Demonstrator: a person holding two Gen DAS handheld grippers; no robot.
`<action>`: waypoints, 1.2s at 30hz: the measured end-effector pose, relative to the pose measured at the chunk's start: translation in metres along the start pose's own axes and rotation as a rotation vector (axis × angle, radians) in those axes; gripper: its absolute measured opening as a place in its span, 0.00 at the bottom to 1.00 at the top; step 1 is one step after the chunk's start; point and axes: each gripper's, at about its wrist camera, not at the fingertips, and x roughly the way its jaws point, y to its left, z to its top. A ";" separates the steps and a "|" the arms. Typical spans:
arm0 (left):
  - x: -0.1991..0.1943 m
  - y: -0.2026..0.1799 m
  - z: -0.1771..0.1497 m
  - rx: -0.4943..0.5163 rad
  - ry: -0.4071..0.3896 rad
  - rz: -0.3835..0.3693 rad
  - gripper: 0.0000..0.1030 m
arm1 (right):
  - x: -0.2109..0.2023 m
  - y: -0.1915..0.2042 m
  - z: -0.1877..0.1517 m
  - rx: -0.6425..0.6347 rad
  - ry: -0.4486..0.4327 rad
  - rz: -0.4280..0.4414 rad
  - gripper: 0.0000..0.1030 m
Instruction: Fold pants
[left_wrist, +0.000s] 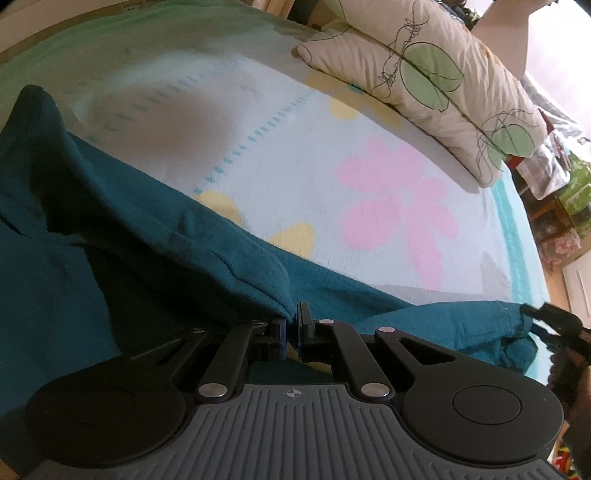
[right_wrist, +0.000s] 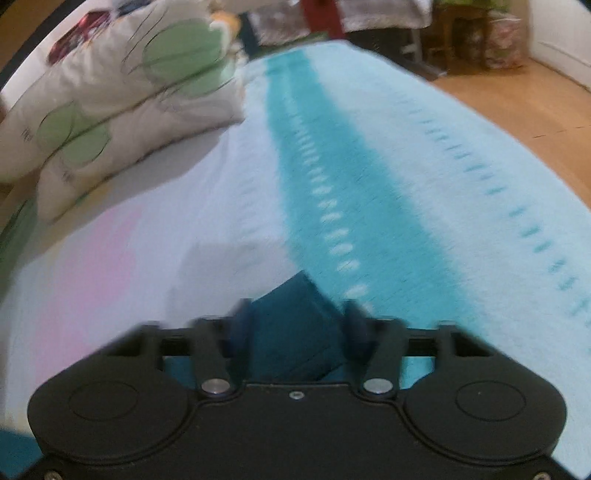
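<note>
In the left wrist view, the left gripper (left_wrist: 293, 325) is closed, its jaws pinching a folded corner of the dark teal fabric pants (left_wrist: 122, 236). The pants lie spread on the bed (left_wrist: 295, 155), which is covered by a pale blue blanket with pink and yellow flower shapes (left_wrist: 391, 206). The cloth runs along the near edge of the bed, from the left side across to the right, where the right gripper (left_wrist: 532, 315) touches its far end. A cream pillow with green leaf prints (left_wrist: 424, 74) lies toward the far edge of the bed.

In the right wrist view, which is blurred, the right gripper (right_wrist: 295, 317) has a bunched end of the teal pants (right_wrist: 295, 332) between its jaws, which stand partly apart; I cannot tell whether the pads press on the cloth. This end lies near the bed's edge beside the blanket's darker turquoise stripe (right_wrist: 332, 177). The pillows (right_wrist: 122, 96) sit at the far left, and a wooden floor (right_wrist: 517, 107) shows beyond the bed.
</note>
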 end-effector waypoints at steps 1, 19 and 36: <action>-0.001 0.000 0.000 0.001 -0.003 0.002 0.05 | -0.001 0.002 -0.001 -0.011 0.021 0.008 0.16; -0.103 -0.019 0.021 0.064 -0.186 -0.083 0.05 | -0.202 0.011 0.017 -0.050 -0.181 0.248 0.12; -0.074 0.017 -0.081 0.041 0.156 0.037 0.05 | -0.171 -0.084 -0.136 0.045 0.176 0.058 0.12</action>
